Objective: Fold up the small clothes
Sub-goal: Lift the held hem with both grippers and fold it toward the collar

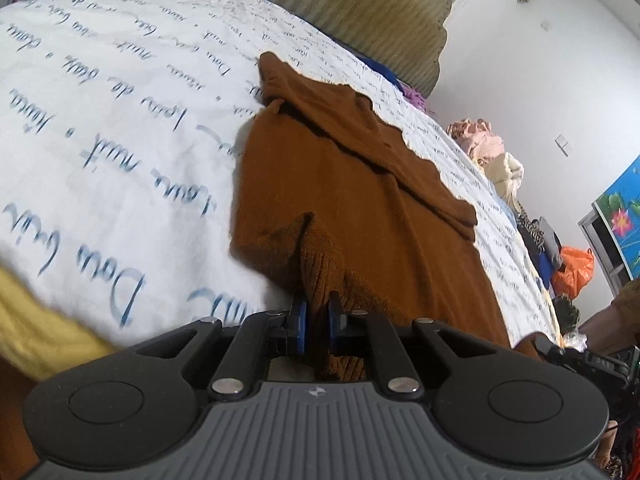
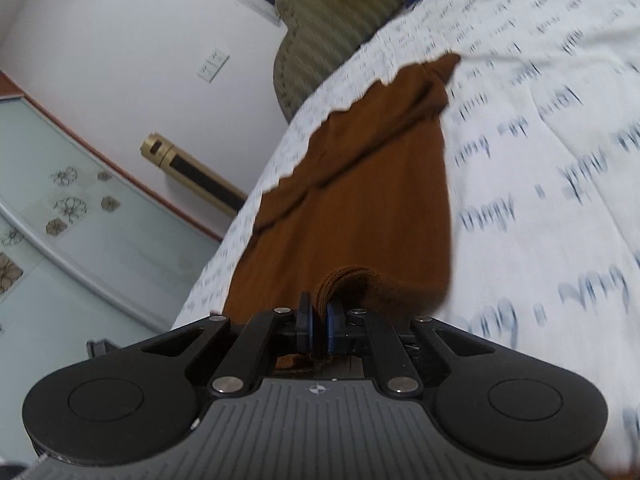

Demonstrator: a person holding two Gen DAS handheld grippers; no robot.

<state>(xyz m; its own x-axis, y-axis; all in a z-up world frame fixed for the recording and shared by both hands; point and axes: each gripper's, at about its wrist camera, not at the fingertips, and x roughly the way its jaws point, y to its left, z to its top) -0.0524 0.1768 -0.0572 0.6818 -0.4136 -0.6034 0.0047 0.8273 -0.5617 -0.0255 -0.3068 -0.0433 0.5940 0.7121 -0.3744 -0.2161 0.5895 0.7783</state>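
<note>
Brown knit fabric filled the middle of both wrist views. The left tool [image 1: 317,312] pointed downward toward the bed, its blue pads [image 1: 301,320] pinched tight on a ribbed edge of the brown garment [image 1: 360,184], which bunched up between them. The right tool [image 2: 319,320] sat at a shallower downward tilt, rolled so that the room leaned in its view; its jaws were clamped on a rolled, ribbed hem of the same garment, with the cloth pressed between the pads. Both views showed motion blur in the print of the sheet.

The garment lay spread lengthwise on the bed sheet [image 1: 120,128], white with blue handwriting print, its far end crumpled near the padded olive headboard [image 1: 360,12]. Along one side its wavy edge rested flat on the sheet. A yellow cloth [image 1: 36,320] lay at the near left edge of the left view.

No containers showed clearly; a heap of pink and cream clothes [image 1: 488,156] and an orange plastic bag [image 1: 574,270] sat beyond the bed, the bag's contents not discernible.
</note>
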